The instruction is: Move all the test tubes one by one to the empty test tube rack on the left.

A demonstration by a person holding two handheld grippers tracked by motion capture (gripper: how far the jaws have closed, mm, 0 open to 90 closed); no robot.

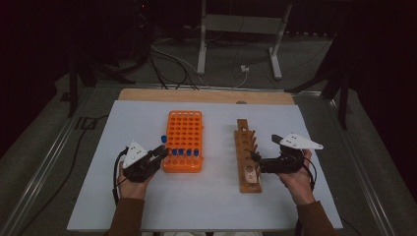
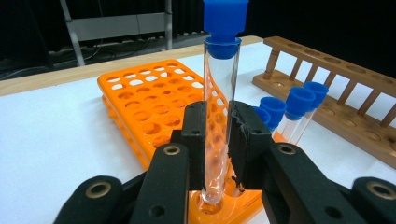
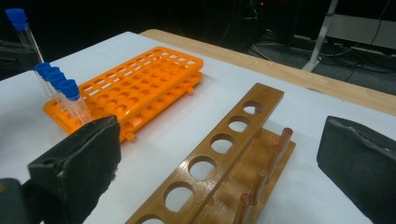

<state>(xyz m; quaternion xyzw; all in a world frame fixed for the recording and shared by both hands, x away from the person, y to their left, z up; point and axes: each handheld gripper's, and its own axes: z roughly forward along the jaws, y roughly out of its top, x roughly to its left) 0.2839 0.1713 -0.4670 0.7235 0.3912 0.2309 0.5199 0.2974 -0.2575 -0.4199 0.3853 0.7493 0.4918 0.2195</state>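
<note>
Nearest the person: both hands at the front edge of the white table (image 1: 206, 211). Left gripper (image 1: 160, 152) sits just left of the orange rack (image 1: 183, 129), jaws clamped on a clear test tube w/ blue cap (image 2: 220, 98). Tube stands upright, its round bottom in a hole at the rack's near left corner; the pads (image 2: 195, 135) pinch the glass about mid-height. Cap is well above the rack top, higher than the other blue-capped tubes (image 2: 299, 109) lined up along the rack's near row, just to the right.

Right gripper (image 1: 254, 158) is at the wooden rack (image 1: 245, 152), near its front end, jaws spread wide w/ nothing between them. In the right gripper view the wooden rack's row of round holes (image 3: 224, 142) runs between the two pads.

Farther back: bare wood strip (image 1: 206, 95) of the tabletop, then a metal stand (image 1: 241, 29) and cables (image 1: 172, 64) on the floor.
</note>
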